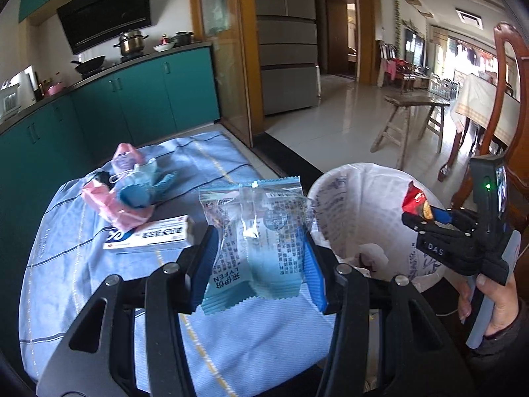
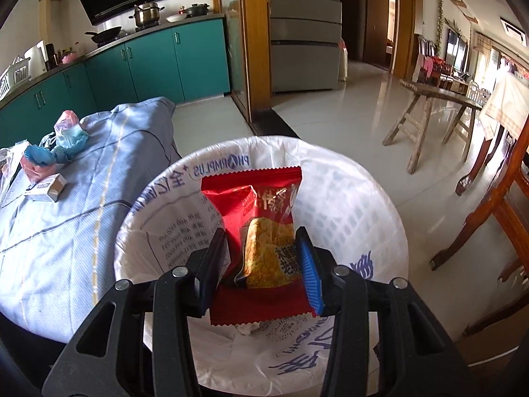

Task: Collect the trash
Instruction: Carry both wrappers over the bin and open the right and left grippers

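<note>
Two claws in view, each pinching one snack wrapper. Left claw (image 1: 261, 258) grips a blue-and-clear wrapper (image 1: 254, 241) between its blue pads, printed side facing the camera, text upside down; the wrapper is held above the blue striped cloth (image 1: 66, 264) that covers the worktop, just left of the bin. Right claw (image 2: 263, 261) is clamped on a red snack wrapper (image 2: 261, 231) with a yellowish cake pictured on it, positioned directly over the open mouth of the white bag-lined bin (image 2: 363, 198). From the left wrist view the same right claw (image 1: 421, 213) shows at the right edge, tip over the bin (image 1: 347, 205) rim, with the red wrapper (image 1: 413, 198) poking from it and a hand (image 1: 496, 304) around its handle. Bin liner carries blue print; crumpled white scraps lie at the bottom. Remaining trash on the cloth, well apart from the bin: a white and blue carton box (image 1: 148, 235) lying flat, a pink wrapper (image 1: 109, 205) touching a crumpled blue face mask (image 1: 142, 185), and a second pink packet (image 1: 125, 158) behind them. Background: teal cabinets (image 1: 132, 99), a wooden bench (image 1: 416, 106) on the tiled floor, and a wooden chair (image 1: 509, 99) at the right.
</note>
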A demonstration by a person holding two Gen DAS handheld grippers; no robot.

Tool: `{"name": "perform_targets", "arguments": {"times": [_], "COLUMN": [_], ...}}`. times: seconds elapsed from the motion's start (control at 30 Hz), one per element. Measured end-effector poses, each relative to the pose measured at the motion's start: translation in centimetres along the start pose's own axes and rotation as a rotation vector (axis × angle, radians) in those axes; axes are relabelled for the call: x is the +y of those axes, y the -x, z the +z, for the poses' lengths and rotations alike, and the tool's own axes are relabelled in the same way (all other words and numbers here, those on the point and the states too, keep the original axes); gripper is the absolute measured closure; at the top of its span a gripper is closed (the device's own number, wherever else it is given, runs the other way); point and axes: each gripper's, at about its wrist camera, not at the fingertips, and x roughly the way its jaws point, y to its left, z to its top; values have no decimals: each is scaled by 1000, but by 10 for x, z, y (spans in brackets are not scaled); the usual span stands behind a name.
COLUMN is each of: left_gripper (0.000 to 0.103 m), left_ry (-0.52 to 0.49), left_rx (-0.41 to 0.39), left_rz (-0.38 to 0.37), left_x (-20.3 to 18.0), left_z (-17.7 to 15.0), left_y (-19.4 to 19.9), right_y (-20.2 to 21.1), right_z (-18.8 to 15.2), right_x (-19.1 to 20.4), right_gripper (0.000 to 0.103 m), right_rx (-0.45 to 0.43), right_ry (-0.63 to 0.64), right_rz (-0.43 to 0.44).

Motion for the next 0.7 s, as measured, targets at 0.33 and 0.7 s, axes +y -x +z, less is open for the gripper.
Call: {"name": "perform_targets", "arguments": {"times": [0.33, 0.7], "left_gripper": [53, 53], "left_ry": [-72, -70], "left_rx": [38, 79], "left_rz": [-66, -287], "left_x": [-38, -83], "left_z": [2, 16], "left_y": [-23, -64], "right_y": [8, 37], "right_z": [-8, -15], "right_x": [-22, -78], "right_gripper": [29, 28], "right_rx": [-36, -74], "right_ry": [-32, -143], "right_rz": [-42, -155]}}
